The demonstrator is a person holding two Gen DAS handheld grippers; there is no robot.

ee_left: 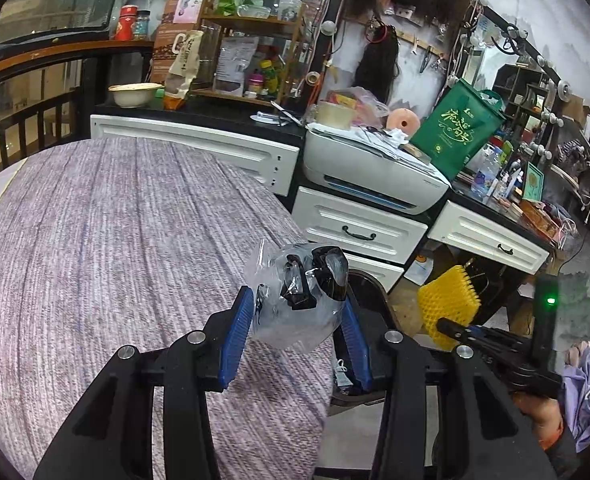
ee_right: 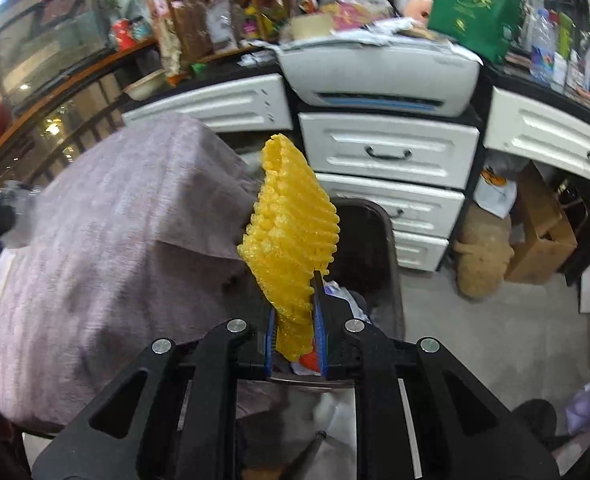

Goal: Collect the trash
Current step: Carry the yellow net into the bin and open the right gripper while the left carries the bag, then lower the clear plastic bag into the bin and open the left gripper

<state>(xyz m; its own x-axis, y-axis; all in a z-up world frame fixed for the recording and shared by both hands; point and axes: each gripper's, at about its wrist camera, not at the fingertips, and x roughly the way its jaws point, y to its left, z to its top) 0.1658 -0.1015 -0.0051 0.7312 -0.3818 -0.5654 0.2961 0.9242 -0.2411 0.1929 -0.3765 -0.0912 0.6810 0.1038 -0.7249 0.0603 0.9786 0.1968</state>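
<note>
Now we've got trash in both hands. Our yellow foam net point(ee_right: 289, 236) is pinched at its lower end in the right gripper point(ee_right: 295, 320), blue pads narrow around it, its long axis standing straight up and away from the fingers. Directly beyond and below it sits the dark bin point(ee_right: 369, 240), mouth open, some scraps already visible inside, so by our reckoning the right hand is the nearer one and only needs to tip forward over that rim. Over on the other side, the left gripper point(ee_left: 299, 312) clamps a crumpled clear plastic bag point(ee_left: 295, 296) with something black inside, held above the edge of the purple-clothed table point(ee_left: 115, 240). Behind the bin stand white drawers point(ee_right: 387, 152) and a printer point(ee_right: 379, 76).
</note>
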